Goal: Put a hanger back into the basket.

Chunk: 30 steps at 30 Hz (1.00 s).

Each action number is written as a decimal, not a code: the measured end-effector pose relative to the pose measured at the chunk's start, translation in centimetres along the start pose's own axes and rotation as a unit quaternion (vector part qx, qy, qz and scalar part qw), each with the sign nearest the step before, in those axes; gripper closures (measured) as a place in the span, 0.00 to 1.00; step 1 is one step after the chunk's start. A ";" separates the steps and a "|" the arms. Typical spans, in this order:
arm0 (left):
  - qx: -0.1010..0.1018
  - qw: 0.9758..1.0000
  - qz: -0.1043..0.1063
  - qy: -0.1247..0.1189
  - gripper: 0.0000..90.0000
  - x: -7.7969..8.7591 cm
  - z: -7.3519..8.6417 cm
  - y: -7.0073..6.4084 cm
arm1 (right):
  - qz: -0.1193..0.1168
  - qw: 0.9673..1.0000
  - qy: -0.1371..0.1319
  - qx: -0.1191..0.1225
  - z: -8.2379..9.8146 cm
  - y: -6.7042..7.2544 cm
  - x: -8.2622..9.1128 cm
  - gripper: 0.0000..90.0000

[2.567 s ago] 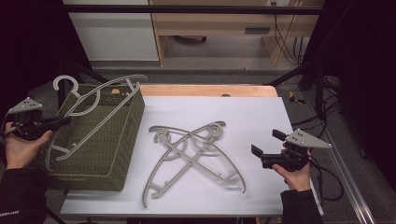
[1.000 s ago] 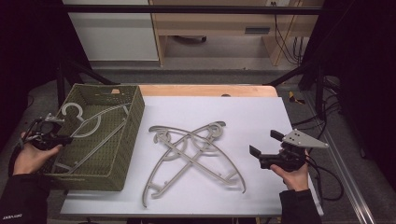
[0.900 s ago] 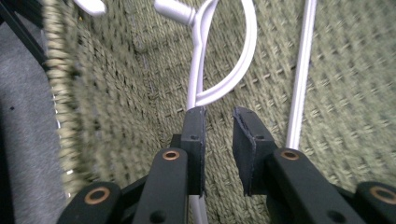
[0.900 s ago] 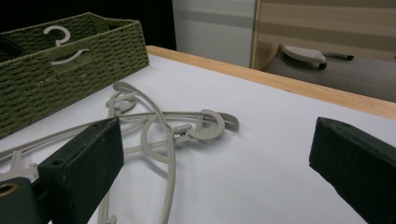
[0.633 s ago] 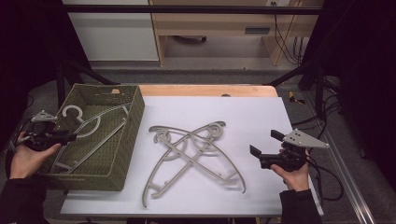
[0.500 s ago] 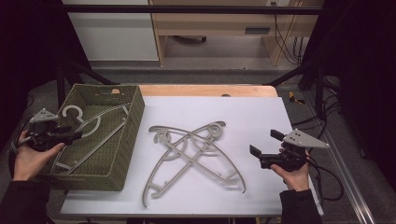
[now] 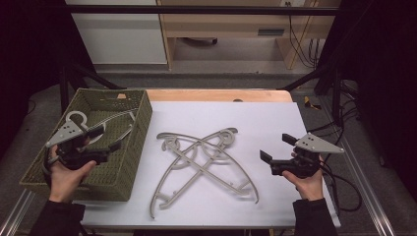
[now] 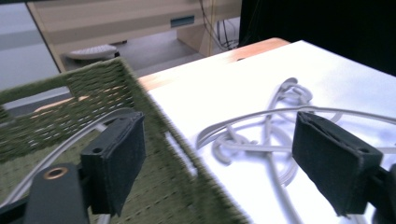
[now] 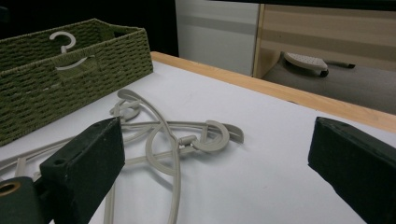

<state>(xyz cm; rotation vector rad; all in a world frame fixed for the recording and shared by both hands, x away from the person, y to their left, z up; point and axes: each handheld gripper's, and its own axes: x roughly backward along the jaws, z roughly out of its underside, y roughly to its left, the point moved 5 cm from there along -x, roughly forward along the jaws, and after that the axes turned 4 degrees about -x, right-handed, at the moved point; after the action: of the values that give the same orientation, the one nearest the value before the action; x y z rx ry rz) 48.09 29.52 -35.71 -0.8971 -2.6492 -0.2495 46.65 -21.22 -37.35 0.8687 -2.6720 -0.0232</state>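
**Hanger Transfer: One Binned, Two Outstanding**

Left gripper (image 7: 101,138): jaws just been opening, nothing between, over woven basket (image 7: 140,128). Binned hanger (image 7: 118,118) inside basket. Right gripper (image 7: 275,155): released, empty. Crossed hangers (image 7: 201,162) right of basket. Judged light, rigid, slick plastic; best pinched mid-arm, clear of crossing.

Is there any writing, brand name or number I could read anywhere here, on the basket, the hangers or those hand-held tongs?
None: no readable text on the green woven basket, the grey hangers, the left tongs or the right tongs.
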 end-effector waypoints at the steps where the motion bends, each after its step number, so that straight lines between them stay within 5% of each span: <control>1: -0.004 1.000 0.005 0.001 0.16 -0.1 0.1 -0.4 | -0.003 1.000 -0.002 -0.001 -0.1 0.1 0.0 0.04; 6: 0.008 1.000 0.011 -0.004 0.12 -0.7 0.8 -2.1 | -0.012 1.000 -0.007 0.000 -0.9 0.3 -0.4 0.04; 13: 0.008 1.000 0.013 -0.010 0.08 -0.6 1.6 -3.2 | -0.026 0.999 0.022 -0.008 -0.8 0.8 -2.7 0.06; 21: -0.010 1.000 0.015 0.000 0.08 -1.1 1.9 -4.1 | -0.040 0.996 0.080 -0.012 1.0 1.3 -6.3 0.08; 30: -0.007 1.000 0.028 0.009 0.07 -1.3 2.2 -4.3 | -0.024 0.990 0.142 0.002 3.2 1.5 -8.6 0.12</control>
<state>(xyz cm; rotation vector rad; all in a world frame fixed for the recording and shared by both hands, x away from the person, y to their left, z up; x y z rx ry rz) 45.88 26.04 -38.50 -0.9682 -2.6048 -0.2607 51.27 -15.35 -42.79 0.8671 -2.3868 0.0882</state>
